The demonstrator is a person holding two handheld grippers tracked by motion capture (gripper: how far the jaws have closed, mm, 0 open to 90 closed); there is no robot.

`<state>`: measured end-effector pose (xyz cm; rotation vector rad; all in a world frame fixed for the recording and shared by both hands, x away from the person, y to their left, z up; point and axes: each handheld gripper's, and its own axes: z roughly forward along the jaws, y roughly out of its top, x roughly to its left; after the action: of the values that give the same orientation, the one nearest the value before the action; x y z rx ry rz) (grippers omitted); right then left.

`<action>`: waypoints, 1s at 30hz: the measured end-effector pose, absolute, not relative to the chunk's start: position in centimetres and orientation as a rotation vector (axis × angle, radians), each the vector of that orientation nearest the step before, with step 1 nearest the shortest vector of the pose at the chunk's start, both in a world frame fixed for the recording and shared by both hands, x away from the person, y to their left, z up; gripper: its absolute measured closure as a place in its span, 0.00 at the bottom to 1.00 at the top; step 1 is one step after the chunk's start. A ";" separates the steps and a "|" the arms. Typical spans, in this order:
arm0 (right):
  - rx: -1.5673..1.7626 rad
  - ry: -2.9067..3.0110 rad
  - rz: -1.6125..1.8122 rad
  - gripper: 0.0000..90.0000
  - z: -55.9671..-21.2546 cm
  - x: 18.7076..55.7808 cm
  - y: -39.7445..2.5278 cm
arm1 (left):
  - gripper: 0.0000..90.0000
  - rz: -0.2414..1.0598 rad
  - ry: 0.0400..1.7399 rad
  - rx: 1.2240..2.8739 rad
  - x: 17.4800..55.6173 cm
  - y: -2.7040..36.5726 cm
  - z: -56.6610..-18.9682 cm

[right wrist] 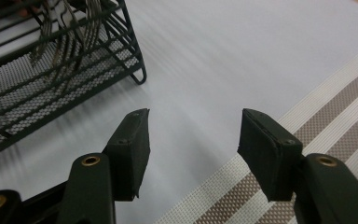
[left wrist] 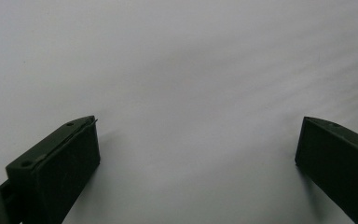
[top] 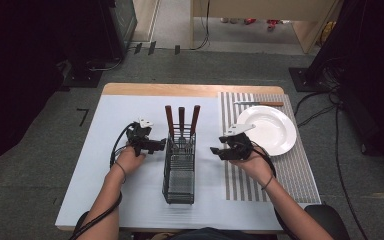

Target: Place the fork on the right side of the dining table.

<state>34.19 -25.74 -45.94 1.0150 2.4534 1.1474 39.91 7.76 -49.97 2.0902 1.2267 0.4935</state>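
A black wire cutlery basket (top: 179,167) lies on the white mat between my hands, with three brown-handled utensils (top: 181,121) sticking out of its far end. My left gripper (top: 159,145) is just left of the basket, open and empty; in the left gripper view (left wrist: 198,140) its jaws stand wide apart over bare mat. My right gripper (top: 218,151) is just right of the basket, open and empty. The right gripper view shows its jaws (right wrist: 193,135) apart above the mat, the basket (right wrist: 51,65) with fork tines at upper left.
A white plate (top: 267,130) rests on the striped placemat (top: 290,170) at right, with a brown-handled knife (top: 259,103) beyond it. The placemat's edge (right wrist: 317,126) lies under my right gripper. Cables trail on the floor around the table.
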 end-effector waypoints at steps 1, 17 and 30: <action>1.015 2.453 1.147 0.50 -45.9 34.2 -25.7 | 0.00 0.494 1.227 2.090 39.9 7.8 -50.0; 0.964 2.472 1.208 0.56 -39.4 34.8 -25.1 | 0.00 0.493 1.227 2.090 39.9 7.8 -50.0; 0.873 2.485 1.228 0.58 -36.0 35.2 -23.9 | 0.00 0.492 1.227 2.091 39.9 7.8 -50.0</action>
<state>35.24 -23.90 -36.04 0.8735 2.4849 1.2277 39.91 7.77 -49.96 2.0912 1.2269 0.4917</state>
